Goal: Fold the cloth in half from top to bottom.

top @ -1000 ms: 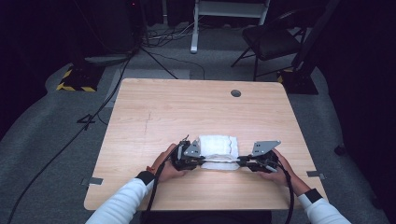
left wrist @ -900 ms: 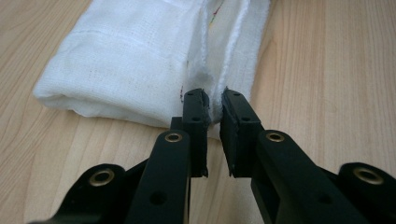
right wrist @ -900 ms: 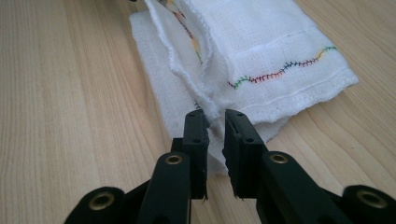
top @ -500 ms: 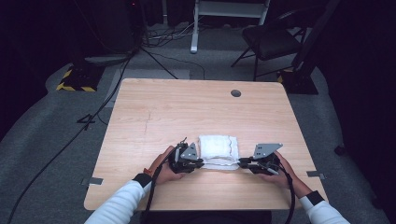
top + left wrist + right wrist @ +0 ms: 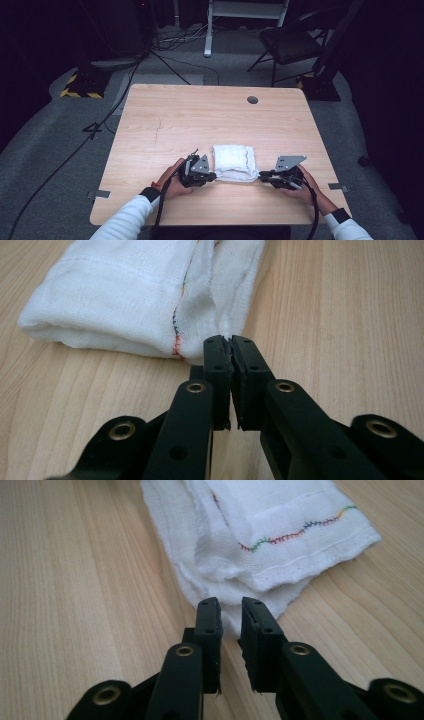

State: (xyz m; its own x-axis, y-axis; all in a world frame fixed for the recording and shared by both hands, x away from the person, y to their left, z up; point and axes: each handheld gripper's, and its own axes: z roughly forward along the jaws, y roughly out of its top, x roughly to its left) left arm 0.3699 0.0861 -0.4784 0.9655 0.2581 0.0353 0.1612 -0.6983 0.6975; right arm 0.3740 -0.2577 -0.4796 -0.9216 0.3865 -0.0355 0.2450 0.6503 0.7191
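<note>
A folded white cloth (image 5: pixel 234 162) lies on the wooden surface (image 5: pixel 200 120) near the person's edge, between the two grippers. The left gripper (image 5: pixel 231 346) has just been closing; its jaws are pressed together on a thin edge of the cloth at the near corner, the folded bulk stretching away to their left. The right gripper (image 5: pixel 231 604) points at the cloth's opposite end, its jaws slightly spread, the tips just reaching the lowest layer's corner without pinching it.
</note>
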